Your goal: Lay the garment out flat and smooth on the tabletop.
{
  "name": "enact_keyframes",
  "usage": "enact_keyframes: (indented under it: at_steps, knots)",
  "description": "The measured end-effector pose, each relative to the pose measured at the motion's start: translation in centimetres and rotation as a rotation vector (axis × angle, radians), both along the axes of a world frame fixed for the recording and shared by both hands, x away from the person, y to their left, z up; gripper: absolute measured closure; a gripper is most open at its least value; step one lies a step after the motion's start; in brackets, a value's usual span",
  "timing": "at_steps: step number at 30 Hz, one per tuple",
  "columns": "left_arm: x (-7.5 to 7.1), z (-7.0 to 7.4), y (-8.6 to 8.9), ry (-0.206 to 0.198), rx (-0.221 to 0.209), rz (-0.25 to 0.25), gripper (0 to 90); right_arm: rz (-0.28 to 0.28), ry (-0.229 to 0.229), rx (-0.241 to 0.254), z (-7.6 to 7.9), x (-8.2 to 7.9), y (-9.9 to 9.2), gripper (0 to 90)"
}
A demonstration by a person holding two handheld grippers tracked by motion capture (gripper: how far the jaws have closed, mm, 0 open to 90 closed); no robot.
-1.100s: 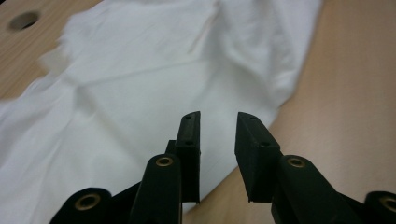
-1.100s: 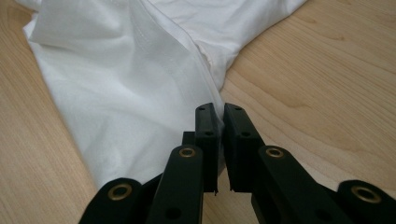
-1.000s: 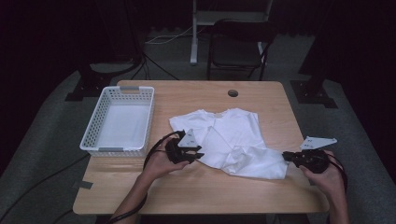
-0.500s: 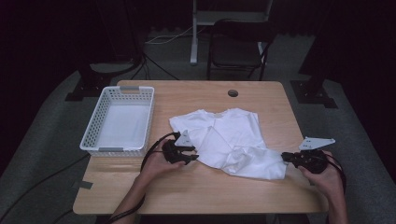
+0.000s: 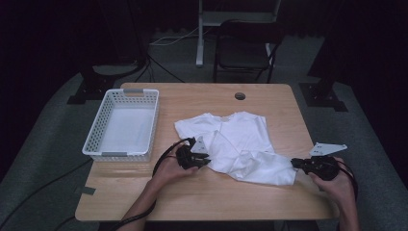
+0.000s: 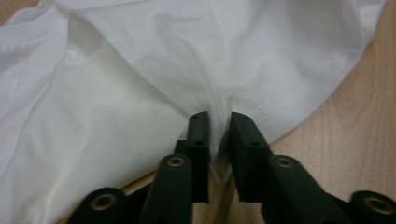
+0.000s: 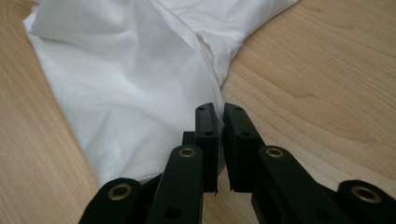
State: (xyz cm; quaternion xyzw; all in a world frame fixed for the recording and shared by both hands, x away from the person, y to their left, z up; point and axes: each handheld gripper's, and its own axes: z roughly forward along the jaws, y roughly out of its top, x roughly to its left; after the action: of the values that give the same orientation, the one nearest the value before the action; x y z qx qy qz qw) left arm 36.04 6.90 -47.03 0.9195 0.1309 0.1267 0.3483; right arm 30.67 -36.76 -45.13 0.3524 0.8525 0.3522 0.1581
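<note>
My left tool (image 5: 208,161) has just been closing and now pinches the shirt (image 5: 240,144) hem; my right tool (image 5: 294,163) clamps its other corner. The shirt lies crumpled mid-surface (image 5: 192,101), right of the basket (image 5: 122,123).

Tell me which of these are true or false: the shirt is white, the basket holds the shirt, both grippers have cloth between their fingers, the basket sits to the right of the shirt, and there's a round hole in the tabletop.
1. The shirt is white. True.
2. The basket holds the shirt. False: the shirt lies crumpled on the table, beside the basket.
3. Both grippers have cloth between their fingers. True: the left gripper, whose fingers have just been closing, pinches a fold at the shirt's hem, and the right gripper is shut on its other edge.
4. The basket sits to the right of the shirt. False: in the high view it stands to the left.
5. There is a round hole in the tabletop. True, near the far edge.
</note>
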Motion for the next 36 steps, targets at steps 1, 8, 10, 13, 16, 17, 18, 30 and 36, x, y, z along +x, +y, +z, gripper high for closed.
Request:
enact_keyframes:
  at_steps: [1, 8, 10, 13, 16, 17, 18, 30, 36]
  knots:
    - [-0.2, 0.1, 0.0, -0.003, 0.001, -0.005, 83.9, 0.0, -0.001, 0.0, 0.0, 0.0, 0.0, 84.1]
    - [-0.8, 0.7, 0.6, -0.005, -0.024, -0.014, 87.1, -0.001, -0.006, 0.0, 0.1, -0.1, 0.0, 84.2]
    - [-1.1, 1.0, 0.9, -0.008, -0.029, -0.016, 87.1, -0.001, -0.007, -0.001, 0.2, -0.1, 0.0, 84.2]
    - [-1.6, 1.3, 1.2, -0.015, -0.037, -0.013, 87.1, 0.006, -0.01, 0.005, 0.3, -0.3, 0.0, 84.2]
    - [-2.0, 1.6, 1.9, -0.022, -0.042, -0.01, 87.1, 0.01, -0.014, 0.011, 0.3, -0.5, -0.1, 84.2]
    - [-2.1, 1.7, 2.1, -0.023, -0.039, -0.011, 87.1, 0.01, -0.014, 0.015, 0.3, -0.6, -0.2, 84.2]
    - [-2.2, 1.7, 2.4, -0.021, -0.042, -0.007, 87.1, 0.011, -0.011, 0.021, 0.3, -0.7, -0.2, 84.2]
    - [-4.1, 2.3, 5.4, -0.024, -0.059, 0.023, 87.3, 0.033, -0.019, 0.065, 0.5, -1.6, -0.5, 84.4]
    - [-4.9, 2.5, 6.5, -0.032, -0.063, 0.039, 87.3, 0.044, -0.033, 0.072, 1.1, -2.2, -0.4, 84.5]
